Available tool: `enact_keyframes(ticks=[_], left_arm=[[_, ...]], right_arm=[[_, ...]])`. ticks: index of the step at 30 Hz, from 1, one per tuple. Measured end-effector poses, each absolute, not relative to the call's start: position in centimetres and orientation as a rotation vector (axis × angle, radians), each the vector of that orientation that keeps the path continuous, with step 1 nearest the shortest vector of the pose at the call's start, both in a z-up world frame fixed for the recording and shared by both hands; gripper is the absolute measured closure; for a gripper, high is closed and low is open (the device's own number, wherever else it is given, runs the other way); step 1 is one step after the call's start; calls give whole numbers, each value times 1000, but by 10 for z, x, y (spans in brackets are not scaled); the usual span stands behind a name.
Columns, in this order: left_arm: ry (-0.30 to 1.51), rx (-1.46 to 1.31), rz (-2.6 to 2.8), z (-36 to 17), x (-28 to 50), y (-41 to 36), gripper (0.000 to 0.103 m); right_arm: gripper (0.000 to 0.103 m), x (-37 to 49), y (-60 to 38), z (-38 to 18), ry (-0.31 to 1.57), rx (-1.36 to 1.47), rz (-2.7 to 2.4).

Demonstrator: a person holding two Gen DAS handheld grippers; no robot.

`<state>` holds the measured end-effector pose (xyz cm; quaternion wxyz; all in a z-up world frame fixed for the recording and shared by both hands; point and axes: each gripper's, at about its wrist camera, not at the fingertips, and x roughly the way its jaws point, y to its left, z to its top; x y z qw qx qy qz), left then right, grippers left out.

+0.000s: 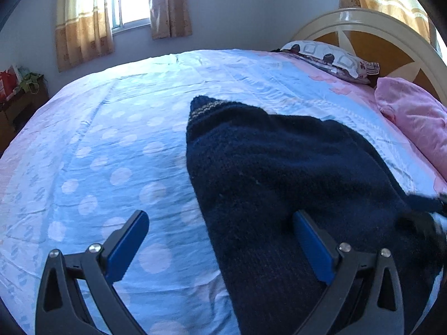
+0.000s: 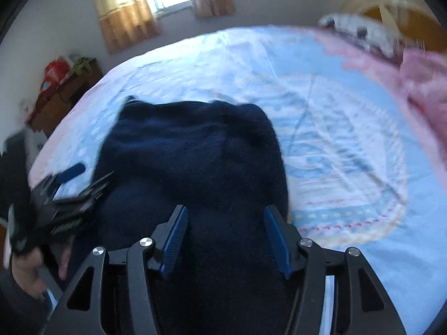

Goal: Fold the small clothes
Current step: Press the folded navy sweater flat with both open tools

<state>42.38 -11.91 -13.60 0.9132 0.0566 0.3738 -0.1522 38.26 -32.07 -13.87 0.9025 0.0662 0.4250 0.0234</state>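
Note:
A dark navy knitted sweater (image 1: 279, 167) lies on the blue polka-dot bedsheet (image 1: 111, 139); a cuff with a thin tan stripe points toward the far side. My left gripper (image 1: 220, 237) is open, straddling the sweater's left edge, one finger over the sheet and one over the knit. In the right wrist view the sweater (image 2: 195, 153) lies bunched and my right gripper (image 2: 225, 237) is open just above its near part, holding nothing. The left gripper (image 2: 67, 189) shows blurred at the sweater's left edge.
A patterned pillow (image 1: 327, 55) and a pink quilt (image 1: 413, 117) lie by the headboard (image 1: 391, 36) at far right. A low cabinet with bags (image 2: 61, 83) stands beside the bed at left. A curtained window (image 1: 131, 0) is behind.

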Motion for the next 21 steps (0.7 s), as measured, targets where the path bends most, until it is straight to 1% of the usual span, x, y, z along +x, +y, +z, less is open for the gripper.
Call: enact_keyframes(ticks=[2,5,7,12,14,15,16,21], left_arm=[[778,117,-315,-134,422,-119,0],[781,109,-327,-128,415,-114,0],[774,107,-336,-124,407,-111,0],[769,122,-336,-124,399,-112,0],[775,116,-334,-125,401,-112,0],[784,111,-335,-125,401,-112,0],[790,108,-333,-125,401,-113,0],[799,100,-358,-123,390,-111,0]], right_arm=[[44,364,-294,-136,878,58,105],[44,336,-262,-148,910,-51,174],[44,318,-252,-152,891,-113,181],[44,296,-246,-147,816,-142,173],[44,297,-245,-154,846,-137,186],[44,301,-242,-163,896,-164,172],[42,304,-239,-172,913,-195,167],[42,306,-249,-161,912,-129,202]])
